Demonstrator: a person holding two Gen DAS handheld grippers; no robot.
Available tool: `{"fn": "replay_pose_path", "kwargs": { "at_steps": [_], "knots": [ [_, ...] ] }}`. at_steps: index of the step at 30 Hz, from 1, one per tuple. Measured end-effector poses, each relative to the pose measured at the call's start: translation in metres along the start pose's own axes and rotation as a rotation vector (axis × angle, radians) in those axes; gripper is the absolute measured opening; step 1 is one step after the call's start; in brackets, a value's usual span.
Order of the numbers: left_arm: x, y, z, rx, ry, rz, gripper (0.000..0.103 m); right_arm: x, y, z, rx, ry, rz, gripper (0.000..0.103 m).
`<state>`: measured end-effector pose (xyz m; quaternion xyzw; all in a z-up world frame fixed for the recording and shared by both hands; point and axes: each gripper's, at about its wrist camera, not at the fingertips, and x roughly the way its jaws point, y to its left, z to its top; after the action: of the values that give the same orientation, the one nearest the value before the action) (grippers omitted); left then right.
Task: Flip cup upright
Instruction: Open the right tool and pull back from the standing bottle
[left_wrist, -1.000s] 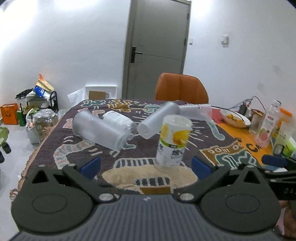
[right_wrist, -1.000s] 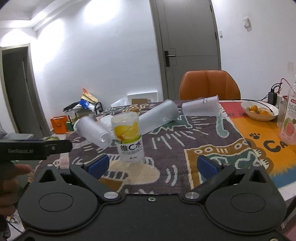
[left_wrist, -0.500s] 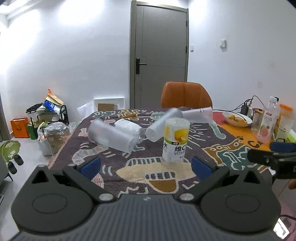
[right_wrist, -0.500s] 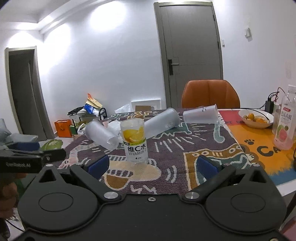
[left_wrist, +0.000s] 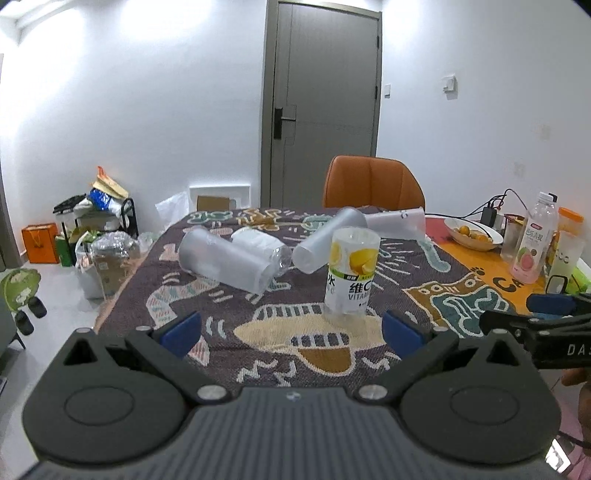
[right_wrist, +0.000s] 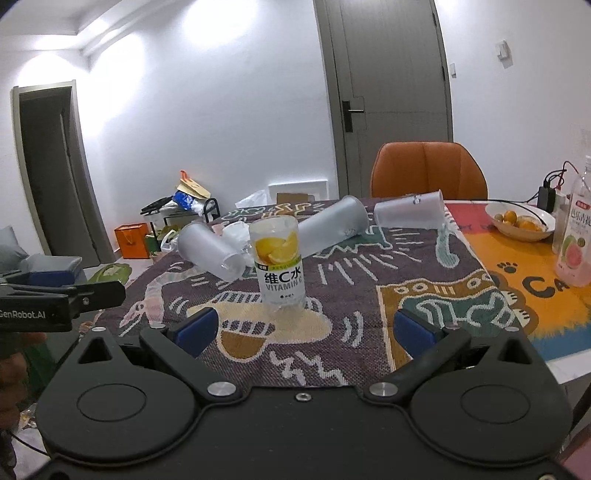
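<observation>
A clear cup with a lemon label (left_wrist: 351, 273) stands on the patterned cloth (left_wrist: 229, 354), also in the right wrist view (right_wrist: 279, 264). Several frosted cups lie on their sides behind it: one at left (left_wrist: 221, 260), one leaning in the middle (left_wrist: 325, 240), one at the back right (left_wrist: 397, 223). The same cups show in the right wrist view: left (right_wrist: 210, 251), middle (right_wrist: 332, 225), back right (right_wrist: 408, 214). My left gripper (left_wrist: 291, 328) is open and empty, short of the labelled cup. My right gripper (right_wrist: 306, 328) is open and empty too.
An orange chair (left_wrist: 373, 182) stands behind the table. At the right are a bowl of fruit (left_wrist: 472, 230), a pink drink bottle (left_wrist: 533, 240) and other containers. Bags and boxes (left_wrist: 92, 236) clutter the floor at left. The right gripper's body shows in the left wrist view (left_wrist: 535, 328).
Both grippers have pulled back and risen from the labelled cup, which now stands farther off. Nothing on the table has moved.
</observation>
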<state>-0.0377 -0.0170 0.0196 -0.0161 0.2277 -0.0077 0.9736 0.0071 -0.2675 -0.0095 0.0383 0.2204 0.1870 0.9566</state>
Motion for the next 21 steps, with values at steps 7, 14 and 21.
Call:
{"fn": "replay_pose_path", "kwargs": {
  "at_steps": [7,14,21],
  "knots": [
    [0.002,0.003,-0.006,-0.01,0.014,0.007,0.103,0.004,0.004,-0.003,-0.019,0.018,-0.002,0.103],
    [-0.001,0.005,-0.005,-0.022,0.001,0.002,0.103,0.007,0.009,-0.006,-0.038,0.028,0.0,0.103],
    [-0.003,0.003,-0.006,-0.008,0.001,0.0,0.103,0.008,0.009,-0.005,-0.031,0.032,0.004,0.103]
  ]
}}
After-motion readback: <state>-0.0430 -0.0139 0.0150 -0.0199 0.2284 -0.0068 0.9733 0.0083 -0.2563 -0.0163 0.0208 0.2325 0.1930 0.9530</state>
